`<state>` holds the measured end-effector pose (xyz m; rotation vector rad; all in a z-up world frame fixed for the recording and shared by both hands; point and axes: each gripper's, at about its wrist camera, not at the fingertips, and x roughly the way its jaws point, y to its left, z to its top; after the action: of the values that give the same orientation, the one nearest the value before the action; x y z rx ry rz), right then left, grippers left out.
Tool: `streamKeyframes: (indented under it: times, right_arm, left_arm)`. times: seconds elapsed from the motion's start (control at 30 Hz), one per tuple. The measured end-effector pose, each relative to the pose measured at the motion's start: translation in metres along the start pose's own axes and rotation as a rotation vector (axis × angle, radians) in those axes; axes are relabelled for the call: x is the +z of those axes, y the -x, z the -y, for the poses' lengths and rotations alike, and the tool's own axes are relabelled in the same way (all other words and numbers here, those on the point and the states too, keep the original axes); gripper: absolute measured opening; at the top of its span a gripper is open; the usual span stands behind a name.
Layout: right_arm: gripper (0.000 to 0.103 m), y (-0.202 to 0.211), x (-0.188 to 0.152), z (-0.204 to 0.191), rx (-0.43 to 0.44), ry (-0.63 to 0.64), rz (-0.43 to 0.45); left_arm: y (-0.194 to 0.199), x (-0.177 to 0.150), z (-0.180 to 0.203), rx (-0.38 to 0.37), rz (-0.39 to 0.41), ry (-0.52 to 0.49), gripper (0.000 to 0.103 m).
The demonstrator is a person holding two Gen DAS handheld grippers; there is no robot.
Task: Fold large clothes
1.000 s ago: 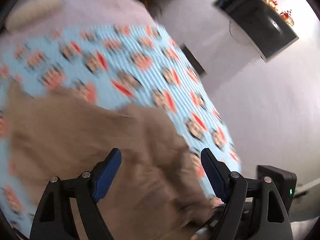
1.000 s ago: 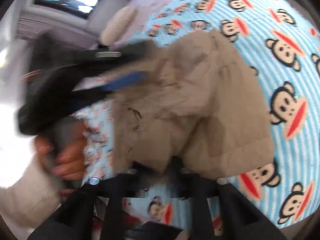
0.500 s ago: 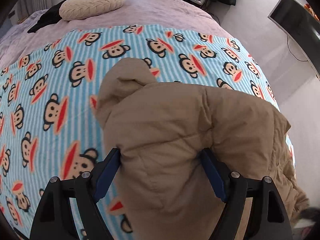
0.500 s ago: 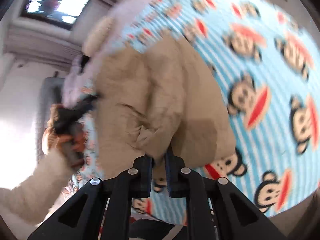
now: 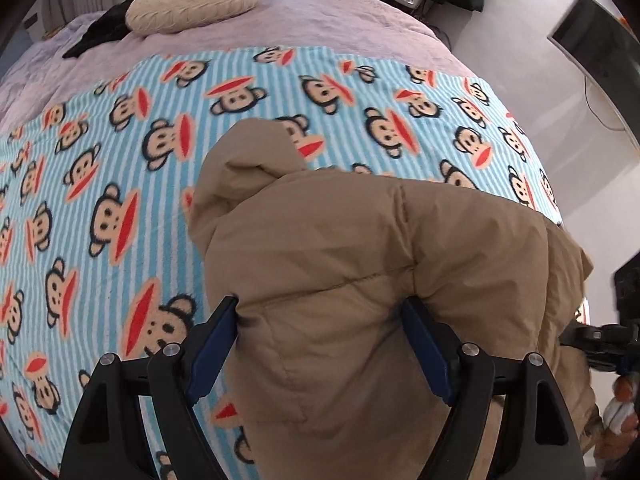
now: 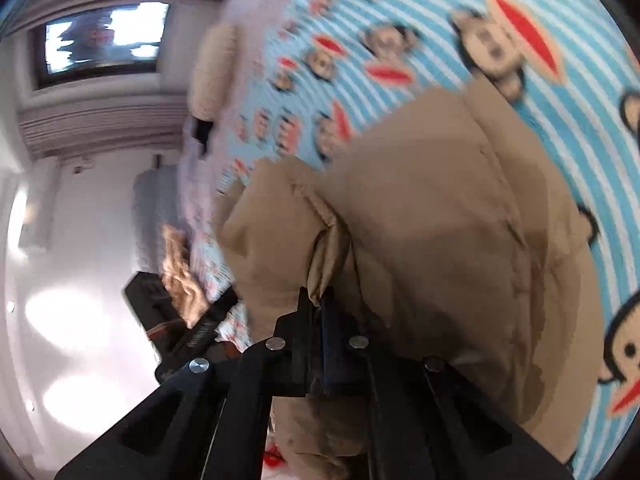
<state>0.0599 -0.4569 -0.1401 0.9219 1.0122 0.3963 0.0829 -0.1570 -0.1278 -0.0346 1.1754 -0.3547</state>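
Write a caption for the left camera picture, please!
Left gripper open around a tan puffer jacket on the monkey-print blanket.

The left camera sits just behind the left claw [image 5: 320, 344] and looks forward and down along its two fingers. It is very close to the tan coat [image 5: 360, 280], which fills the space between the fingers. Past the claw lies the monkey blanket [image 5: 120, 168], and far ahead is a round pillow [image 5: 192, 2].

The right camera sits just behind the right claw [image 6: 318, 308]. It is tipped sideways, so the blanket [image 6: 500, 20] runs up the right side and a window [image 6: 104, 40] sits far up on the left. The coat [image 6: 440, 220] is right in front of it too.

Both views share the coat, the blanket and the pillow [image 6: 214, 72].
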Motion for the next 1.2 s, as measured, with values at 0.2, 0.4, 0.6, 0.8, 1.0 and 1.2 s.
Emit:
streamKeyframes:
  times: [0.2, 0.4, 0.6, 0.8, 1.0, 1.2]
  right_arm:
    - [0.001, 0.043, -0.006, 0.050, -0.283, 0.043, 0.042]
    - [0.017, 0.100, -0.036, 0.055, -0.191, 0.033, 0.071]
    - [0.004, 0.092, -0.089, 0.031, -0.240, 0.205, -0.099]
    - [0.002, 0.084, -0.114, 0.092, -0.335, 0.094, -0.048]
    - [0.002, 0.083, -0.123, 0.121, -0.288, -0.009, -0.024]
    - [0.007, 0.115, -0.130, 0.063, -0.400, 0.126, 0.028]
  left_arm:
    - [-0.018, 0.005, 0.072, 0.017, 0.024, -0.128, 0.082]
    - [-0.040, 0.008, 0.089, 0.081, -0.006, -0.151, 0.083]
    - [-0.036, 0.015, 0.101, 0.114, 0.003, -0.158, 0.083]
    - [-0.049, 0.012, 0.105, 0.132, 0.002, -0.159, 0.088]
    - [-0.046, 0.006, 0.111, 0.164, 0.015, -0.193, 0.089]
    - [-0.038, 0.006, 0.101, 0.169, 0.006, -0.169, 0.089]
